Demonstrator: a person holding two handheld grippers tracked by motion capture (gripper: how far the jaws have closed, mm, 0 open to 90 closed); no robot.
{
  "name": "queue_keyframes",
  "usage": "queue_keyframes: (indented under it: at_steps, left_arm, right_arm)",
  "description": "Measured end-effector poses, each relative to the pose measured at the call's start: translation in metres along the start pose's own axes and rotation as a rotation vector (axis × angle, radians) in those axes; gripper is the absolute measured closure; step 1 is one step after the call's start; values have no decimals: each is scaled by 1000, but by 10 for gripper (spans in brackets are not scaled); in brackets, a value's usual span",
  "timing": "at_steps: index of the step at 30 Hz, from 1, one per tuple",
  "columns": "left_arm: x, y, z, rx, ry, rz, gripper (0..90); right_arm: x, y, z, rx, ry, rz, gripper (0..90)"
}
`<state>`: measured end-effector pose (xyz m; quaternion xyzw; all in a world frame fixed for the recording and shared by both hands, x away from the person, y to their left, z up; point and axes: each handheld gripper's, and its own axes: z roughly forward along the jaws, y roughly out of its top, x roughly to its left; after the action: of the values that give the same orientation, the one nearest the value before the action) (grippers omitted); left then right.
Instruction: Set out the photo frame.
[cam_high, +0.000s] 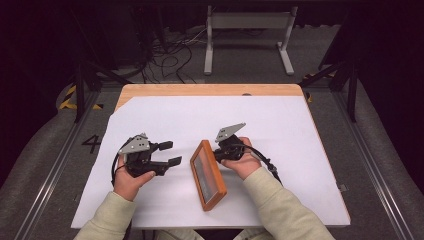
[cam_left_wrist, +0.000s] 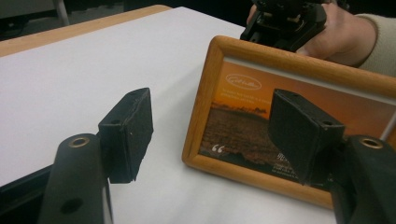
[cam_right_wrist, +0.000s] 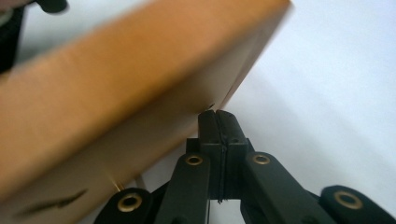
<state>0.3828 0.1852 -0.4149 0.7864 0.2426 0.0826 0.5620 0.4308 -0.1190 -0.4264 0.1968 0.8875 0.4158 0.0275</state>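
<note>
Picture frame (cam_high: 208, 175) is propped up tilted on the white table cover (cam_high: 300, 130), right gripper (cam_high: 226, 148) behind it with jaws pinched together, maybe on its stand but can't tell, left gripper (cam_high: 170, 153) wide open nearby, so looks barely started.

Picture frame (cam_high: 208, 175) on table (cam_high: 310, 150), between left gripper (cam_high: 168, 153) and right gripper (cam_high: 218, 151).

Hand-held gripper (cam_right_wrist: 218, 116) jaws closed, touching wooden frame (cam_right_wrist: 116, 93) back

Cream sleeves (cam_high: 280, 200), black jaws
</note>
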Motion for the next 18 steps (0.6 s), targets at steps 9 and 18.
queue_keyframes:
  at_steps: [9, 18]
  left_arm:
    - [7, -4, -4, 8, 35, -14, 313]
    - [9, -5, -4, 17, 48, -24, 311]
  right_arm:
    - [0, -4, -36, 2, -99, 56, 762]
    - [11, 6, -69, 7, -118, 161, 604]
